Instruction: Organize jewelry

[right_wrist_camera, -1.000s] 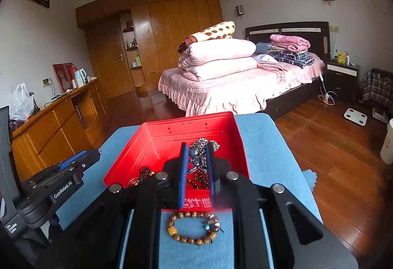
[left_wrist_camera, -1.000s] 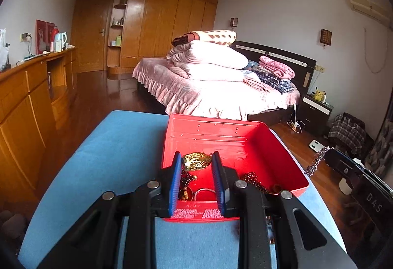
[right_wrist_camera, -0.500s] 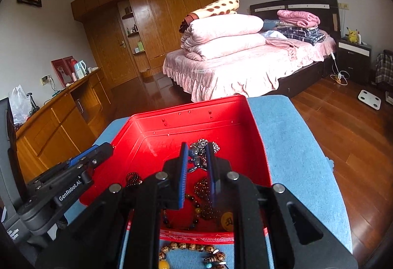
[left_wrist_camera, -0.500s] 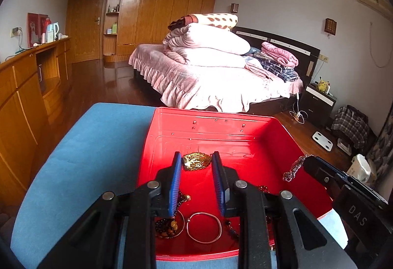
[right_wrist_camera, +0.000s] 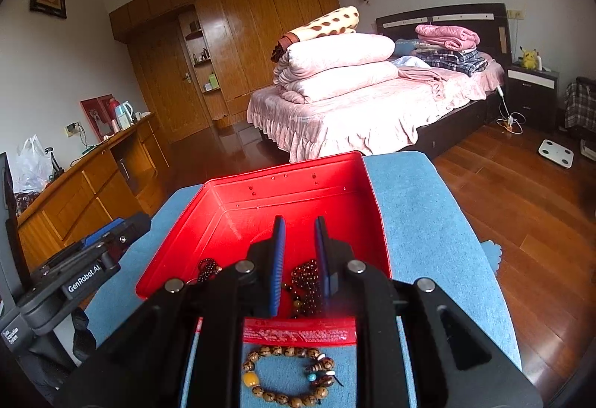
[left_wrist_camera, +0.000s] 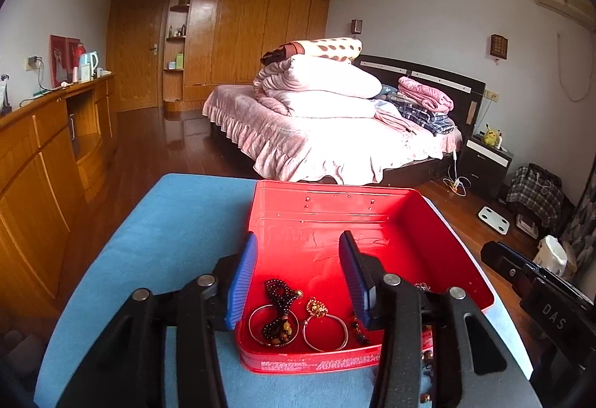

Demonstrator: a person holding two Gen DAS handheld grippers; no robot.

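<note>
The wooden bead bracelet (right_wrist_camera: 288, 377) lies flat on the blue table (right_wrist_camera: 421, 221), outside the red tin (right_wrist_camera: 298, 184), just before its near wall and directly under the right claw (right_wrist_camera: 300, 259). This claw is nearly together with nothing between its pads, so it is the nearer one; the bracelet lies behind and below its tips. Farther, the left claw (left_wrist_camera: 298, 274) has just been opening and stands apart, empty, over a gold pendant (left_wrist_camera: 316, 306) and two silver bangles (left_wrist_camera: 325, 333) in the tin.
</note>
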